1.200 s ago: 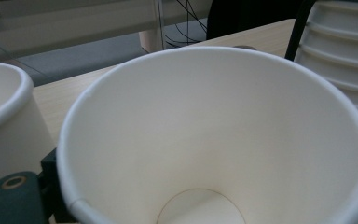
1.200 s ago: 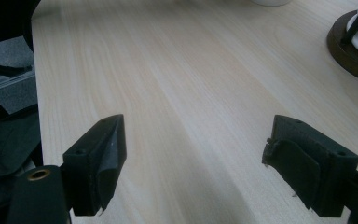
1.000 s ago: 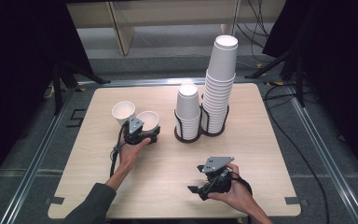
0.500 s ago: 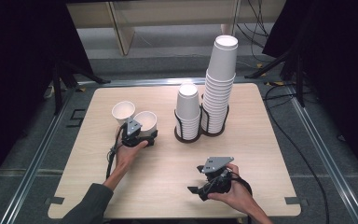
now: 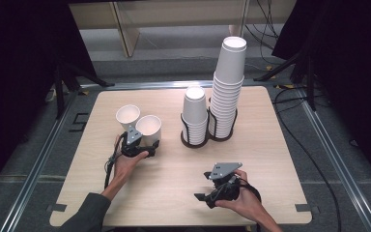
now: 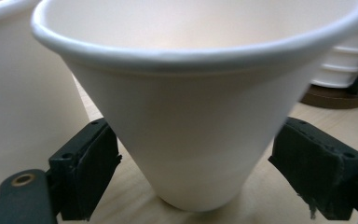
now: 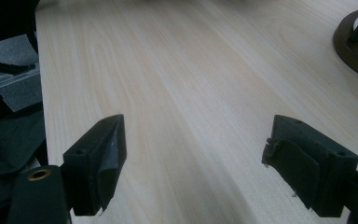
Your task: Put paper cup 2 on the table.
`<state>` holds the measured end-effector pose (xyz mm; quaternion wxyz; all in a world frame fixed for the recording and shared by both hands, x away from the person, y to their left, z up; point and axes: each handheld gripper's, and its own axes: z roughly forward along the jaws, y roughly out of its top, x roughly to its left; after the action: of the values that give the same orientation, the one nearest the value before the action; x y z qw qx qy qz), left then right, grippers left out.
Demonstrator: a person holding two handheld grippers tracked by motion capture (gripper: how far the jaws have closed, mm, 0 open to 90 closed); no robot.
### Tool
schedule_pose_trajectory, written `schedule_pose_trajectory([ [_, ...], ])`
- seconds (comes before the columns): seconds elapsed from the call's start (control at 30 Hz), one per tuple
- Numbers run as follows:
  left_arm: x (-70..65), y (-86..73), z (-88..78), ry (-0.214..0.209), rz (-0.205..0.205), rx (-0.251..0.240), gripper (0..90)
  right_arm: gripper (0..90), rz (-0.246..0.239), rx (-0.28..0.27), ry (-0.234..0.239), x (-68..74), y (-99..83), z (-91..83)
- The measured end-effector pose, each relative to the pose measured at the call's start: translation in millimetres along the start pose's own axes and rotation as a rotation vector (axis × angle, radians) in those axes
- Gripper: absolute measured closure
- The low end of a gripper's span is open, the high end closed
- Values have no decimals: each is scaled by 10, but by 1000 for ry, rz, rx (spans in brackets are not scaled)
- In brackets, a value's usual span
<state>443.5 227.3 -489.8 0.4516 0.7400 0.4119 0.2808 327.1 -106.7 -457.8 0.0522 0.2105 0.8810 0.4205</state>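
Cups first: my left tongs (image 5: 142,147) sit around the base of a white paper cup (image 5: 149,128) standing upright, mouth up, on the pale wood worktop (image 5: 270,145). From the left gripper view, the cup (image 6: 186,140) sits between the two black jaws; jaws have just been closing in. Left pad looks right at the cup wall, right pad seems a sliver off it, so can't tell if the grip's firm yet. Cup's base is down on the worktop.

A 2nd white paper cup (image 5: 127,116) stands just beside it, toward the far-left, rims nearly touching; can't tell if they do.

Right tongs (image 5: 212,193) rest low at the near edge of the worktop, well apart from the cups. Right gripper view shows its jaws standing wide w/ nothing between them, just bare wood.

Mid-worktop: black wire rack (image 5: 207,137) w/ two stacks of white paper cups, mouths down. Short stack (image 5: 194,113) on the left side, tall stack (image 5: 228,82) on the right side, touching or nearly so.
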Motion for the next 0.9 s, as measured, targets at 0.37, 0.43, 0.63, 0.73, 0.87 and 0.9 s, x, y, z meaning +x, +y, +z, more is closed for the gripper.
schedule_pose_trajectory([
  [0.37,-20,-33,-193,-33,-14,31,144,203,-1,-6,-1,2,2,-9],
  [0.43,-24,-45,-243,-27,-16,30,144,203,-12,-8,-9,-6,3,-9],
  [0.63,-59,-63,-376,-12,-24,20,144,203,-6,-4,-3,12,7,-5],
  [0.73,-95,-58,-442,-12,-18,13,144,202,-6,-8,0,12,9,-11],
  [0.87,-132,-91,-527,-15,-17,21,144,202,-2,-7,-2,4,8,-17],
  [0.9,-147,-105,-550,-14,-28,24,144,202,-3,-7,-3,4,8,-18],
])
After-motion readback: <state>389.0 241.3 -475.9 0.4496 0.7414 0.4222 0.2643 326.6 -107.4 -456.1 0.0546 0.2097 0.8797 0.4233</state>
